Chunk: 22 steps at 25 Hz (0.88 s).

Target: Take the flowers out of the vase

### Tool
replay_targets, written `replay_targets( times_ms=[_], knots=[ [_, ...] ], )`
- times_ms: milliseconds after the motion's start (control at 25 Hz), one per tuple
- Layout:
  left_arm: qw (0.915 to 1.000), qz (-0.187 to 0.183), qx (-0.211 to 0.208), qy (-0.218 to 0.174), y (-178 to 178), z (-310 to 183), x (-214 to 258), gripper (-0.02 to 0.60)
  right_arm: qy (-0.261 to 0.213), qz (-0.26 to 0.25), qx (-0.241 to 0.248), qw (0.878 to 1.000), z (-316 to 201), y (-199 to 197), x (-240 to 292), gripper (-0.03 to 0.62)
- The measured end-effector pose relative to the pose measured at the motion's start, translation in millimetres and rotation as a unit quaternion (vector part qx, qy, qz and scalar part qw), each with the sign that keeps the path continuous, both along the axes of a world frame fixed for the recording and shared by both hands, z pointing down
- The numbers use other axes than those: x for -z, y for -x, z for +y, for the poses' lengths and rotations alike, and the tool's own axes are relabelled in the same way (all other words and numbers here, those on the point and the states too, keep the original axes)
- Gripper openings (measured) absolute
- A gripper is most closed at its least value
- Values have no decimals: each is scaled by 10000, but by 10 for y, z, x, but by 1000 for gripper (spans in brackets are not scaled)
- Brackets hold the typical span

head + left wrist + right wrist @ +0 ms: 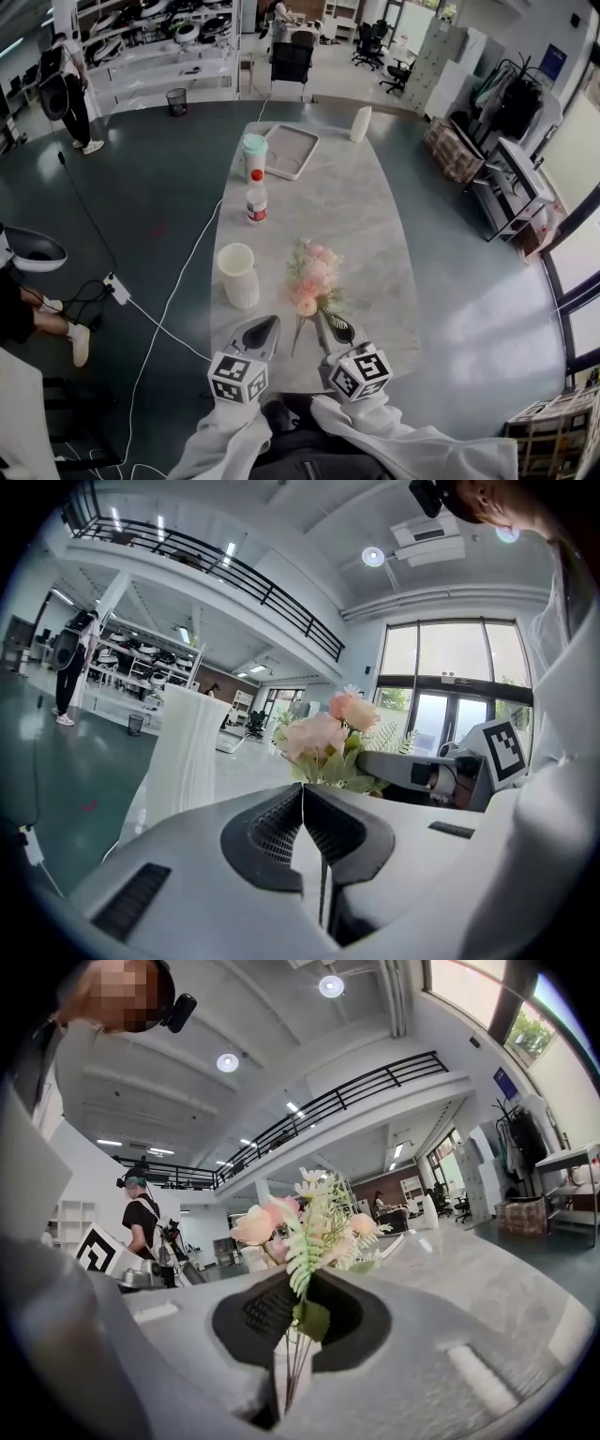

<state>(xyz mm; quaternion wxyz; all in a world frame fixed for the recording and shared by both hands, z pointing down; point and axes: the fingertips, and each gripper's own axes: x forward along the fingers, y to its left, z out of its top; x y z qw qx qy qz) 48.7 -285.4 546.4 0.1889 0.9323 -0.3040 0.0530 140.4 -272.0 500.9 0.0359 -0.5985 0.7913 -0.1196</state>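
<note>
No legible text is showing in any view.
- The marker cube (238, 378) on the left gripper (273, 321) and the marker cube (361, 372) on the right gripper (324, 319) are showing only black-and-white square code patterns, with no characters.
- The bottle (256, 199) on the table (375, 234) is carrying a label with red on it, but the print is coming out too small to read.
- The blue sign (552, 62) on the far wall is rendering blurred, so nothing on it is reading.
</note>
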Motion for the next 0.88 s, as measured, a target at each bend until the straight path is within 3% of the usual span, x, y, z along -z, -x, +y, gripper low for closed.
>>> replay_targets(
  times_ms=[880],
  knots=[
    [9999, 30, 111, 11, 68, 37, 5, 5, -102, 4, 149, 9998, 1, 83, 81, 21]
  ],
)
